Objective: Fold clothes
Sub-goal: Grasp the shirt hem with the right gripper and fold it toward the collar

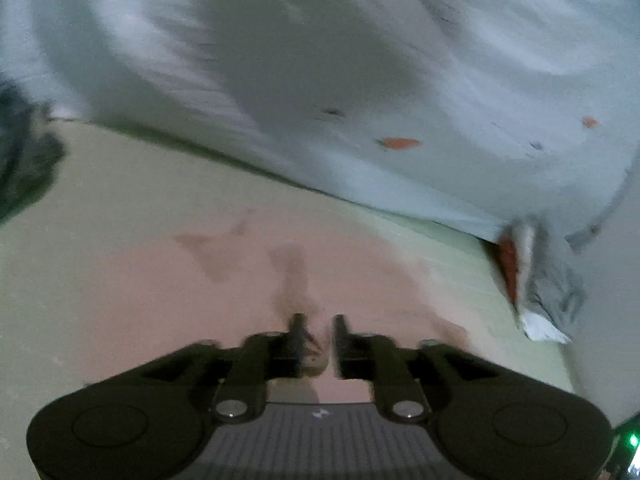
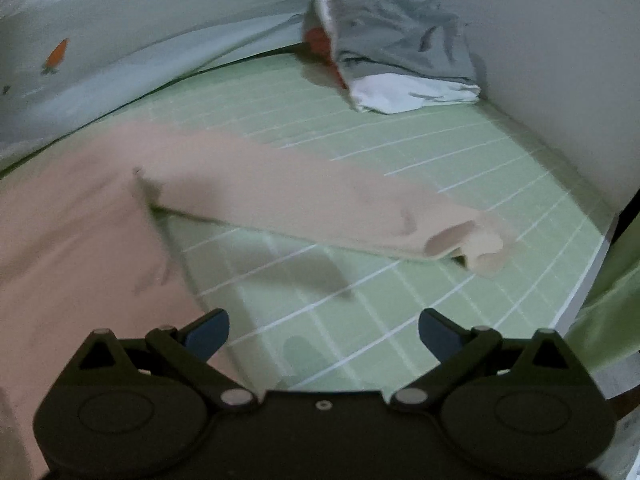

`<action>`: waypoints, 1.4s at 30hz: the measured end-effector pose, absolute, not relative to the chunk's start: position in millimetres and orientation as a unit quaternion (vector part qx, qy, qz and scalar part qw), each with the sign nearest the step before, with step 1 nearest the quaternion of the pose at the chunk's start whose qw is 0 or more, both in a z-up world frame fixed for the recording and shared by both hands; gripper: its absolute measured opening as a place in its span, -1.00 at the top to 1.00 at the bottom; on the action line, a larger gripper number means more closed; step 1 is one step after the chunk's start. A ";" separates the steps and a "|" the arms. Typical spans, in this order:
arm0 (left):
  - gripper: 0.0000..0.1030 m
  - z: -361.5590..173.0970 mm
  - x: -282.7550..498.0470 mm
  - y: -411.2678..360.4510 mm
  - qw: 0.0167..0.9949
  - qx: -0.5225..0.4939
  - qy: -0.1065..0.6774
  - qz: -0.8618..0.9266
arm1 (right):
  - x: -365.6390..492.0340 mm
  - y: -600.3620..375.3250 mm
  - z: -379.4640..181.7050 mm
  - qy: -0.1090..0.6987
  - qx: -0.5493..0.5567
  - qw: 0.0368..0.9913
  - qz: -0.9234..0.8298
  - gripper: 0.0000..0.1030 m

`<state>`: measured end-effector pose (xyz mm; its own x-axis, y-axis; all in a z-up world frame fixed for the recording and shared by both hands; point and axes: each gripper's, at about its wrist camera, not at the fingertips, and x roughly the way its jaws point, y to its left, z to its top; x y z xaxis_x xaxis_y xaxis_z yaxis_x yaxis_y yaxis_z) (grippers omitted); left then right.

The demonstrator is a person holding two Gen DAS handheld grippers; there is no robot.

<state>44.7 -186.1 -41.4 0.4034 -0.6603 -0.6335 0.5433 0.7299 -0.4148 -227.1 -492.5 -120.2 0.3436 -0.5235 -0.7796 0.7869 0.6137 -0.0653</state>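
A pale pink long-sleeved garment (image 2: pixel 64 232) lies on a green gridded bed sheet (image 2: pixel 360 152). One sleeve (image 2: pixel 320 208) stretches out to the right, its cuff folded near the bed's right side. In the left wrist view the pink cloth (image 1: pixel 256 264) fills the foreground. My left gripper (image 1: pixel 318 342) is shut on a pinch of the pink garment. My right gripper (image 2: pixel 324 330) is open and empty, hovering above the sheet just right of the garment's body and in front of the sleeve.
A pale blue quilt with carrot prints (image 1: pixel 360 80) is bunched along the far side of the bed; it also shows in the right wrist view (image 2: pixel 100 40). A grey-and-white crumpled cloth (image 2: pixel 396 52) lies in the far corner by a white wall (image 2: pixel 560 60). The bed's edge (image 2: pixel 596 264) is at right.
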 end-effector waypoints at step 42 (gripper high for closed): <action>-0.95 -109.6 148.9 -75.0 0.831 0.019 0.497 -0.247 | -16.0 -312.4 -144.1 0.450 0.089 0.882 -0.107 0.50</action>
<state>148.9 -75.0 -109.6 0.3835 -0.3922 -0.8362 0.4298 0.8772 -0.2143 -16.0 -312.4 -144.1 0.5724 -0.1091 -0.8127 0.2694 0.9611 0.0607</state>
